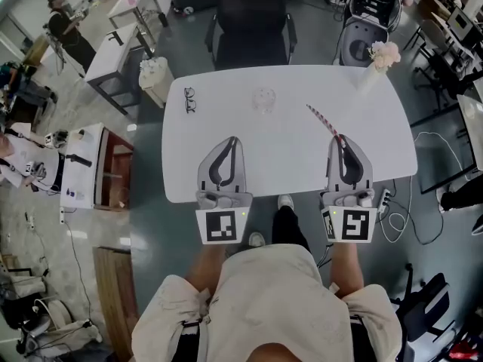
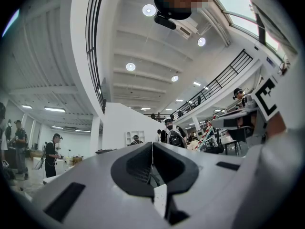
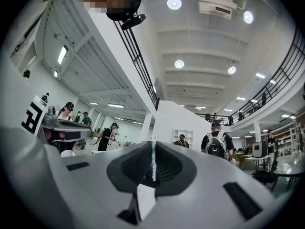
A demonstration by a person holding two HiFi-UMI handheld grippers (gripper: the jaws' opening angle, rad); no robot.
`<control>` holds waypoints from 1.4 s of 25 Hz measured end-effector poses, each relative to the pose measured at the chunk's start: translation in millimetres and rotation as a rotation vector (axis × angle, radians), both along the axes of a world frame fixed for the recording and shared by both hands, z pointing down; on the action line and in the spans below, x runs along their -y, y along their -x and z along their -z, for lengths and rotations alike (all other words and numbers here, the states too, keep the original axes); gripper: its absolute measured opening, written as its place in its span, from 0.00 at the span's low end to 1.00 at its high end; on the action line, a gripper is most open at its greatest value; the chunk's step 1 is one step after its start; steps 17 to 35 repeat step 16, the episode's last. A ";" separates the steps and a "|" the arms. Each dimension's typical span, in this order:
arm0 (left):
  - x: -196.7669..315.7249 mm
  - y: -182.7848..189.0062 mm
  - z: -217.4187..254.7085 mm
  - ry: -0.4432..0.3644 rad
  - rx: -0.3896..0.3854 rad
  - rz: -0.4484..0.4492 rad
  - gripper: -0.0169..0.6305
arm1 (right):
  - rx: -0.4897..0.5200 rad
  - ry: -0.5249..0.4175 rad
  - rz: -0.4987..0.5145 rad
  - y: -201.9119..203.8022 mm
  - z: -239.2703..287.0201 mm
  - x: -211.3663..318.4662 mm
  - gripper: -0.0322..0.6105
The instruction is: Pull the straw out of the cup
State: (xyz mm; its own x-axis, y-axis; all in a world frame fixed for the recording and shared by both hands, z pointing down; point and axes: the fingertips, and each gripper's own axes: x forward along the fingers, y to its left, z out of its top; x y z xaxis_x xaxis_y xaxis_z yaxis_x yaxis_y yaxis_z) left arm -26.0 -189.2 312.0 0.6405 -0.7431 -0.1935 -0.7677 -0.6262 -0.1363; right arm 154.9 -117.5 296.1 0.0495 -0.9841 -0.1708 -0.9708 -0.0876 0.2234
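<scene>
Right gripper (image 1: 341, 139) is closed narrow on the striped straw (image 1: 323, 119), which points forward and left over the white surface (image 1: 287, 168) with its far end near the clear cup (image 1: 263, 99) but outside it. From this I judge the pulling is done and the grip only keeps the straw from falling. Left gripper (image 1: 232, 140) has its jaws together on nothing by the near edge, well apart from the cup, while eyeglasses (image 1: 189, 99) lie far left and pink flowers (image 1: 385, 53) stand at the far right corner, so much bare surface is free for laying the straw down.
</scene>
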 end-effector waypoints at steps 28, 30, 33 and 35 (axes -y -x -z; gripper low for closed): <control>-8.4 7.4 -1.1 0.014 0.000 0.013 0.04 | 0.008 -0.009 0.012 5.9 2.7 -5.1 0.09; -8.4 7.4 -1.1 0.014 0.000 0.013 0.04 | 0.008 -0.009 0.012 5.9 2.7 -5.1 0.09; -8.4 7.4 -1.1 0.014 0.000 0.013 0.04 | 0.008 -0.009 0.012 5.9 2.7 -5.1 0.09; -8.4 7.4 -1.1 0.014 0.000 0.013 0.04 | 0.008 -0.009 0.012 5.9 2.7 -5.1 0.09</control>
